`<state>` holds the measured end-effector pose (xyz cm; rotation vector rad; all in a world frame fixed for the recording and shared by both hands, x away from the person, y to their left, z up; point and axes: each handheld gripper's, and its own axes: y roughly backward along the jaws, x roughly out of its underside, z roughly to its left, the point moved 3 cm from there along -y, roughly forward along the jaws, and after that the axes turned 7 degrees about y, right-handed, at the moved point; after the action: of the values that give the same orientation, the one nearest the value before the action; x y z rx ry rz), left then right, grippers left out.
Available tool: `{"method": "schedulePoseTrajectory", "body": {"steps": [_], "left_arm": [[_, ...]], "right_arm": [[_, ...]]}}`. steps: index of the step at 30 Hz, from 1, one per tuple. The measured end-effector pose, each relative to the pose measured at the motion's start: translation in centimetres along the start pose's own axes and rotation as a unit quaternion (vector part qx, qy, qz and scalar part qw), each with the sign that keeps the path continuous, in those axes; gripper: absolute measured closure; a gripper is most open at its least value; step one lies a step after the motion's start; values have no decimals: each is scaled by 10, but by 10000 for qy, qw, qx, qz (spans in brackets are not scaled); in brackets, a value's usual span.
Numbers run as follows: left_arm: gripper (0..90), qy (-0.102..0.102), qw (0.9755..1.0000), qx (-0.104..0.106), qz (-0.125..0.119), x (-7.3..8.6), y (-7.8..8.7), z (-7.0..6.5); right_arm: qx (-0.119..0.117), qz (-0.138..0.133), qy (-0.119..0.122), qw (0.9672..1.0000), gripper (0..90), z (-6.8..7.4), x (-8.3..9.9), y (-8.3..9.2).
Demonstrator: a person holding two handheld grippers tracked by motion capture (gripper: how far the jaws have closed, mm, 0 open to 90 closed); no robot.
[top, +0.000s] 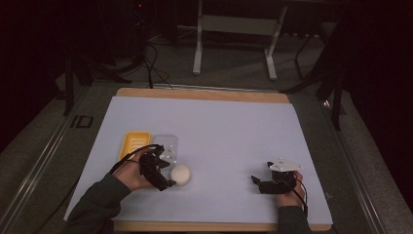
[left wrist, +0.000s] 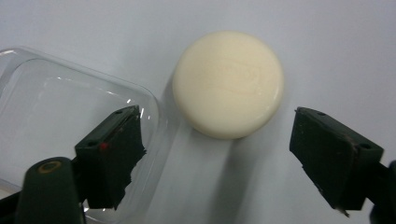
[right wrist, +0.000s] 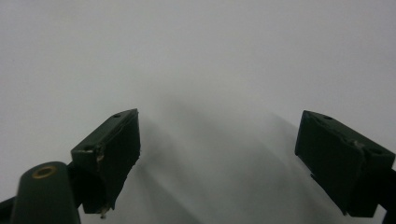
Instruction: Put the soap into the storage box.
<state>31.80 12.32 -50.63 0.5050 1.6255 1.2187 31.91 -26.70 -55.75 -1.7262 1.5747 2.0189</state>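
high view | yellow tray (top: 134,143) beside clear lid (top: 167,145) (soap (top: 180,174) near)

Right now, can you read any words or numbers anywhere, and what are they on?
"ID": dark marking on the grey table frame, left of the white mat.
Round cream soap: a faint embossed stamp on top, too shallow and blurred to read.
Nothing readable on the yellow tray or the clear lid.
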Motion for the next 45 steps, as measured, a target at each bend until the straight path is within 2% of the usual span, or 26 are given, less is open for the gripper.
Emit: {"method": "schedulePoseTrajectory", "body": {"steps": [14, 23, 27, 34, 45], "left_arm": [[91, -92, 9998, -18, 186, -10, -11, -2], [92, -185, 9992, 127, 330, -18, -20, -3], [126, -239, 9987, 229, 387, -20, -23, -4], [150, -314, 9978, 256, 520, -22, -28, -4], [153, -522, 9941, 226, 922, -29, -41, -8]], "right_arm": [[20, 50, 45, 10000, 141, 1, 0, -1], [13, 51, 46, 10000, 140, 1, 0, -1], [12, 53, 49, 10000, 141, 1, 0, -1], [13, 52, 51, 10000, 141, 1, 0, -1], [7, 43, 40, 10000, 141, 1, 0, -1]]}}
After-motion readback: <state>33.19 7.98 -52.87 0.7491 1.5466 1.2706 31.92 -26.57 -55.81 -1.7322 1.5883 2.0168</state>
